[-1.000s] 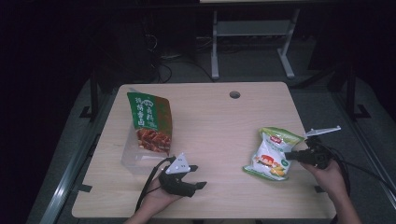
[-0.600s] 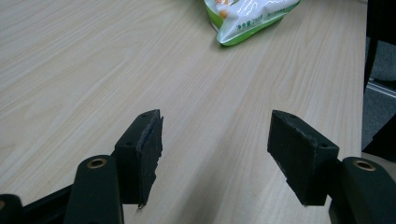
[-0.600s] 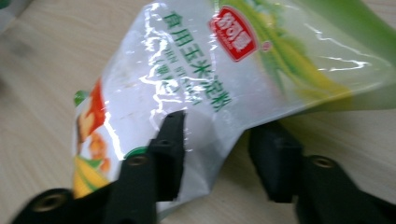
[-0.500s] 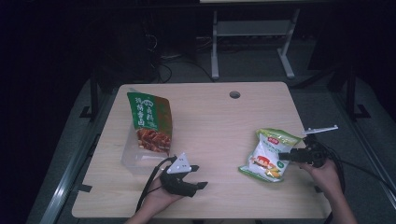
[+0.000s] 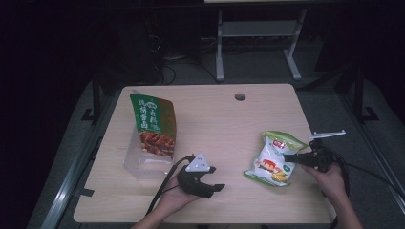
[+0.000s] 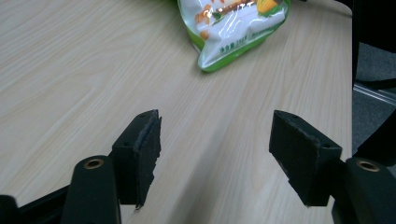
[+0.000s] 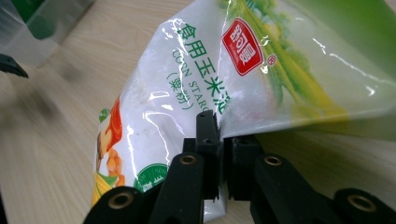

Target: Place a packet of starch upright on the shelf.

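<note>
The white and green bag [image 7: 187, 93] says "CORN STARCH" in green letters, running along its side. Just beside those letters are big green Chinese signs. A red badge [image 7: 243, 46] near the bag's top has white Chinese signs. The tall green bag [image 5: 154, 123] has Chinese signs too, too small to read.

Dim lab: bare desk [image 5: 210, 119], cables [image 5: 167, 71]

Both grippers are showing black jaws with brass-coloured rivets, the left gripper [image 5: 210, 179] carrying a grey three-cornered plate and trailing a black cable toward the table's [image 5: 215, 119] near edge.
</note>
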A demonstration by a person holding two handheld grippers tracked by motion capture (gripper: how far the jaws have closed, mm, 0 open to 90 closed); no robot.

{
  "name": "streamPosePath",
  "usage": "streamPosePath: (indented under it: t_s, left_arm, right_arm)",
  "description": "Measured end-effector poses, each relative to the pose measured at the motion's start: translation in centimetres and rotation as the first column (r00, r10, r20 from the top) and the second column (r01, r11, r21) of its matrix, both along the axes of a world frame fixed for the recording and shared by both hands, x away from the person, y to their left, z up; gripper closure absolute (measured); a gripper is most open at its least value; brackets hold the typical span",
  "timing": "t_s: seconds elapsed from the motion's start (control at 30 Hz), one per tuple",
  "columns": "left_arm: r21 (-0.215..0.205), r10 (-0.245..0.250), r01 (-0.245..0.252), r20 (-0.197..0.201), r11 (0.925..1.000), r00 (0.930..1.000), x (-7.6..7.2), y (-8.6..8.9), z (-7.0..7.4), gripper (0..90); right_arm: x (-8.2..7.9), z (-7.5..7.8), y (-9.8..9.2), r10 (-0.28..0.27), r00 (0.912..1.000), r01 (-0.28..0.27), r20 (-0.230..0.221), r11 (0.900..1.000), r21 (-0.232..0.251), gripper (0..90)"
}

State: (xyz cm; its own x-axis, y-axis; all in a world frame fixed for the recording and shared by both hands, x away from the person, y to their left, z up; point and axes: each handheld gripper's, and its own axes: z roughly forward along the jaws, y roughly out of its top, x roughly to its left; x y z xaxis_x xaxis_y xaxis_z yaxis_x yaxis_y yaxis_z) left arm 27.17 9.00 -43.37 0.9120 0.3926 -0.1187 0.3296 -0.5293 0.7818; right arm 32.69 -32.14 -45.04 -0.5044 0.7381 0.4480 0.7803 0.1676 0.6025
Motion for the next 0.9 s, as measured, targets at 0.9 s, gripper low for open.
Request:
streamPosePath:
  t_s: [0.9]
  left_arm:
    - [-0.062, -0.066, 0.063, -0.044, 0.9961, 0.9969, 3.3, -7.7, 1.2, 32.0]
  right_arm:
    - [-4.3, 5.2, 3.0, 0.119, 0.9621, -0.111, 0.245, 0.993, -0.044, 88.4]
